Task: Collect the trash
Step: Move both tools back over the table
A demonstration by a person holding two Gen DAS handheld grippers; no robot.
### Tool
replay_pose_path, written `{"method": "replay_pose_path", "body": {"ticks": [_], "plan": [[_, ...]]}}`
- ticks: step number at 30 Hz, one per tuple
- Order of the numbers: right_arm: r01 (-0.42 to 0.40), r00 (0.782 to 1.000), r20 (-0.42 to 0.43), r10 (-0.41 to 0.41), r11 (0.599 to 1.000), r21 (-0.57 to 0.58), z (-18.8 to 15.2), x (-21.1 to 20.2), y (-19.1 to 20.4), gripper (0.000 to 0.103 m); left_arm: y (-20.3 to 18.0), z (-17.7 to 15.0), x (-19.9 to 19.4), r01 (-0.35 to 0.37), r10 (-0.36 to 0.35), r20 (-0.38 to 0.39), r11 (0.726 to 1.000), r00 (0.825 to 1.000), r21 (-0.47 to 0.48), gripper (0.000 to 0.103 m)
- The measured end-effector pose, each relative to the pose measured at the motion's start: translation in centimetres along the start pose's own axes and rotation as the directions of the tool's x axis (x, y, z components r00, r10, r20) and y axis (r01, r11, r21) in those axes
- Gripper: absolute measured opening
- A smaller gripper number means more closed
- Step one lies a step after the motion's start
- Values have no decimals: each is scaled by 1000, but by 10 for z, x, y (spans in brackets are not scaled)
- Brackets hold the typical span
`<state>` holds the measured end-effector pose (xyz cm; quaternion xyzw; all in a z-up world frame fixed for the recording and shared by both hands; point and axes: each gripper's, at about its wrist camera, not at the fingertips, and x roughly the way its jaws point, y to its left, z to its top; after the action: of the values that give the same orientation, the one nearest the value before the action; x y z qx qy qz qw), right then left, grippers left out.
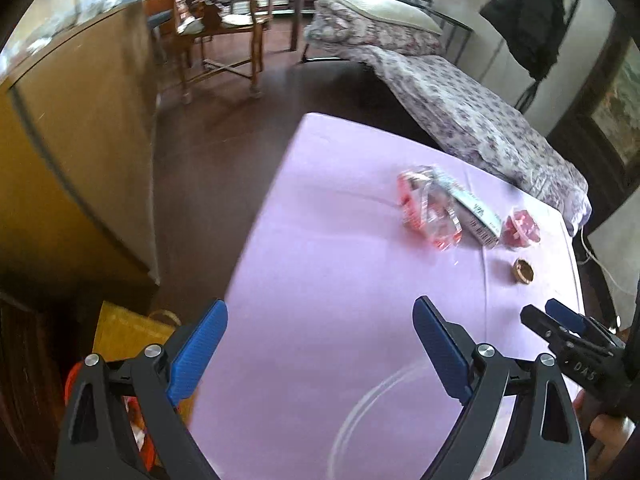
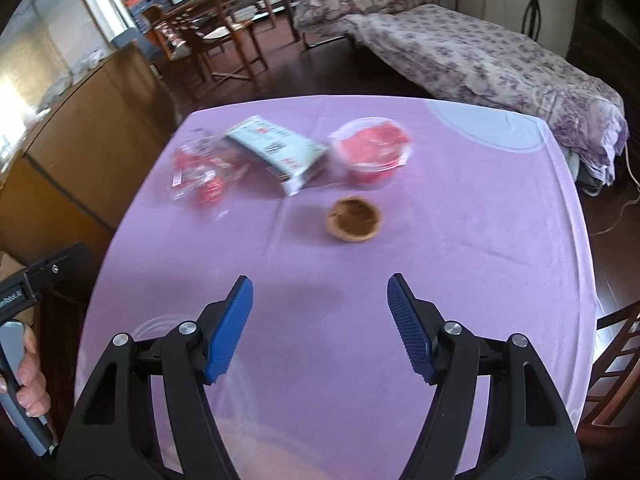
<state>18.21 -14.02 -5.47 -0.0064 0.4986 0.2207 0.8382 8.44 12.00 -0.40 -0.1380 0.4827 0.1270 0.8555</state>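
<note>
On the lilac tablecloth [image 2: 460, 240] lie a crumpled clear wrapper with red print [image 2: 198, 174] [image 1: 430, 210], a pale green carton [image 2: 280, 152] [image 1: 472, 208], a red cup with a clear lid [image 2: 372, 150] [image 1: 520, 230] and a small brown round cap [image 2: 354, 220] [image 1: 523, 271]. My right gripper [image 2: 319, 280] hovers over the near half of the table, open, with nothing between its blue pads; the cap lies just beyond it. My left gripper [image 1: 319, 303] is open and empty over the table's left part. The right gripper [image 1: 542, 312] shows at that view's right edge.
A yellow bag [image 1: 120, 332] with orange contents stands on the floor beside the table's left edge. A wooden cabinet [image 1: 80, 140] rises at the left. A bed with a floral cover [image 2: 500, 60] runs along the far right. Chairs [image 2: 208, 36] stand at the back, another chair [image 2: 616, 360] near right.
</note>
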Motion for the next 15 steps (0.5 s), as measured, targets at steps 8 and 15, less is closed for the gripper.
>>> {"method": "replay_pose_path", "body": {"ticks": [8,15], "plan": [[53,999,9,-53,997,-55,22,26,-16,68,-48,28,44,27,-25,-33,999,999,42,92],[56,998,31,-54,994,-96,24,32,-9,52,-63,44,67,39,-37,-51,999,998,31,92]]}}
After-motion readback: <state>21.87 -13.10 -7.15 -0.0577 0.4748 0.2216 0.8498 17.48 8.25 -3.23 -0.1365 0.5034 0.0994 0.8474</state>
